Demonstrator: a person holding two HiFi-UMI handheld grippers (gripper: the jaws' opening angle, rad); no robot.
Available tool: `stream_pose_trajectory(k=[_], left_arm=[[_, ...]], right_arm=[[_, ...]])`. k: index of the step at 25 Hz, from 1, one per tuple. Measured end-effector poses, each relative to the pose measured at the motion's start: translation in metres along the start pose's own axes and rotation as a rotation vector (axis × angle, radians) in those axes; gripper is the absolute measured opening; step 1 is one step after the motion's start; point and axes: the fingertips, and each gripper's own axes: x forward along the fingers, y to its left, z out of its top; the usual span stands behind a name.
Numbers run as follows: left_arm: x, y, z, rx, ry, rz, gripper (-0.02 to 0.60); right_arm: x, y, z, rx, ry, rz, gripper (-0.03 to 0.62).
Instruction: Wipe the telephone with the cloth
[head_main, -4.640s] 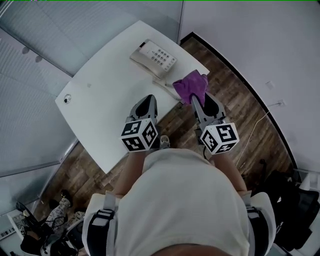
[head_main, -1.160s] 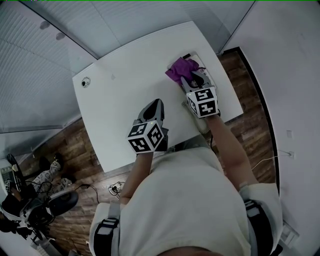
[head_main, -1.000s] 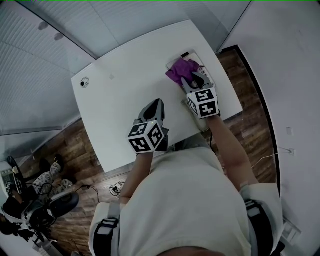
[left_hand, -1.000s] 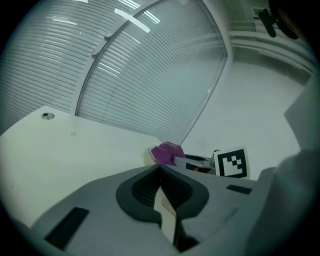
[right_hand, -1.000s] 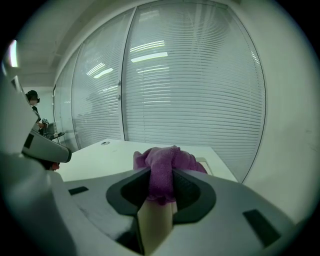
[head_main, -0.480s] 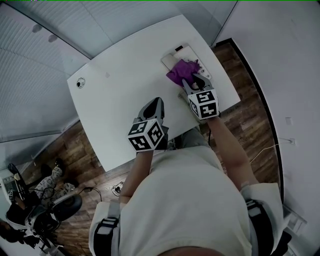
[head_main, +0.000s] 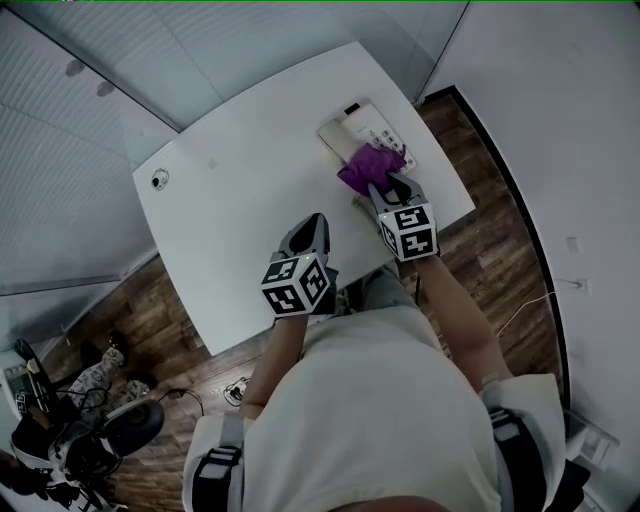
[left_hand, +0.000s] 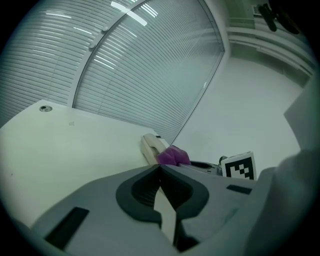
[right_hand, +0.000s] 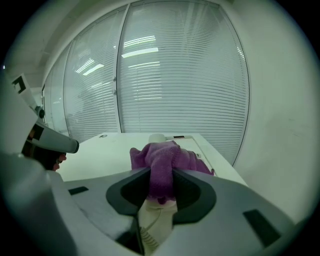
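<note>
1. A small round fitting (head_main: 159, 179) is set into the far-left corner of the white surface (head_main: 230, 240). Slatted blinds (head_main: 70, 130) behind glass run along that side.
2. The left gripper (head_main: 312, 218) hovers over the near middle of the surface, with bare tabletop beneath it. In the left gripper view its jaws meet tip to tip with nothing between them. Its marker cube (head_main: 296, 285) sits nearest the person.
3. The beige telephone (head_main: 372, 127) lies flat on the far-right part of the surface, close to the right edge. It is well apart from the left gripper.
4. The purple cloth (head_main: 368, 167) is bunched on the near end of the telephone and covers part of it. The far end of the telephone shows past the cloth.
5. The right gripper (head_main: 386, 186) is clamped on the cloth. In the right gripper view a fold of the fabric is pinched between the two pads and the rest billows out ahead of the jaws. It is tilted down toward the telephone.
6. A coiled cord (right_hand: 148, 235) shows below the right gripper's jaws in that view.
7. Wood floor (head_main: 500, 240) runs beyond the surface's right edge, and a thin cable (head_main: 528, 300) lies across it.
</note>
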Motion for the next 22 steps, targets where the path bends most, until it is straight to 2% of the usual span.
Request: stream_pose_trajectory(k=[8,14,22], left_arm=[[-0.013,0.005,0.001,-0.015,-0.006,-0.019,0.021],[-0.020,0.004,-0.004,0.003,0.018,-0.048,0.021],[-0.016,-0.003,-0.003,0.013,0.027,-0.053,0.021]], right_arm=[[-0.011,0.003,-0.020,0.033,0.034,-0.038,0.130],[-0.018,0.005,-0.035,0.066,0.061,-0.068,0.132],[-0.020,0.004,-0.045,0.078,0.085,-0.060,0.132]])
